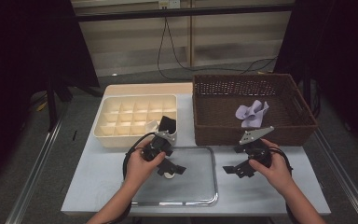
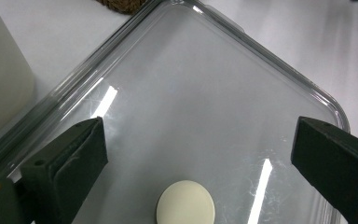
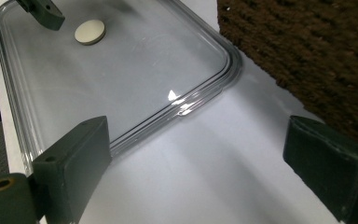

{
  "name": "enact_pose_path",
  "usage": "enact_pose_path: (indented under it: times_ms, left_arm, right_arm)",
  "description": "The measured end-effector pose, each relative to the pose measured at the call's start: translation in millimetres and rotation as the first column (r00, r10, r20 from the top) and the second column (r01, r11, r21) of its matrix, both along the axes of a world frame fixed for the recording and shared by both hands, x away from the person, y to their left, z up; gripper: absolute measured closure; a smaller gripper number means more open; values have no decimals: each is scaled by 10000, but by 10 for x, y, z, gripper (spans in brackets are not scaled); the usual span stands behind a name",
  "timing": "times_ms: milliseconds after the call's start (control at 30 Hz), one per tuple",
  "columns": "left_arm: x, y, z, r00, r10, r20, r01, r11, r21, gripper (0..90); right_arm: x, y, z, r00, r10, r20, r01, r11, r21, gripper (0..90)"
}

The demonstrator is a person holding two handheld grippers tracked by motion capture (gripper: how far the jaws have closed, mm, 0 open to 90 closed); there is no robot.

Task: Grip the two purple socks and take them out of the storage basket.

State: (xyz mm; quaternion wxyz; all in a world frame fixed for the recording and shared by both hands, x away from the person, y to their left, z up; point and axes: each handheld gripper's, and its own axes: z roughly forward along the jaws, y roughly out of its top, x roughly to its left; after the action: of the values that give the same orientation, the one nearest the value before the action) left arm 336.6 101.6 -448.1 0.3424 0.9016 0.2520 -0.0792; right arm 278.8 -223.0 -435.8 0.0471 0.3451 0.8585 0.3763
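Observation:
A small cream disc (image 1: 168, 175) (image 2: 185, 203) (image 3: 90, 31) lies flat on a clear plastic tray (image 1: 213, 179) (image 2: 261, 51) (image 3: 205, 88) at the table's front middle. My left gripper (image 1: 170, 170) (image 2: 198, 130) hovers just over the disc, open, its jaws wide apart and the disc below and between them. My right gripper (image 1: 235, 171) (image 3: 196, 130) is open over bare table to the right of the tray, with nothing between its jaws. One fingertip (image 3: 44, 11) of the left gripper shows far off beside the disc in the right gripper view.
A cream divided organizer box (image 1: 135, 116) (image 2: 0, 79) stands behind the tray at left, with a black item (image 1: 168, 123) in its near right cell. A brown wicker basket (image 1: 251, 133) (image 3: 317, 56) at back right holds a purple cloth piece (image 1: 251, 113).

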Motion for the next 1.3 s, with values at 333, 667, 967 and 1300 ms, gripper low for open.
enact_pose_path:
  times_ms: [333,667,967,1300]
  left_arm:
    - [-6,-1,4,10000,44,-41,-44,10000,-85,36]
    - [-8,6,20,10000,-15,19,15,10000,-90,36]
    - [-14,6,26,9999,-47,-99,45,9996,-262,40]
    - [-7,13,33,9999,-166,1,166,9996,-244,41]
  right_arm:
    - [66,-52,224,9999,118,11,-118,9997,-226,75]
    - [139,-128,460,9997,32,-259,-40,9995,-315,75]
    - [248,-195,661,9986,-155,-508,119,9975,-690,75]
    - [433,-319,818,9943,-818,-690,766,9943,-740,73]
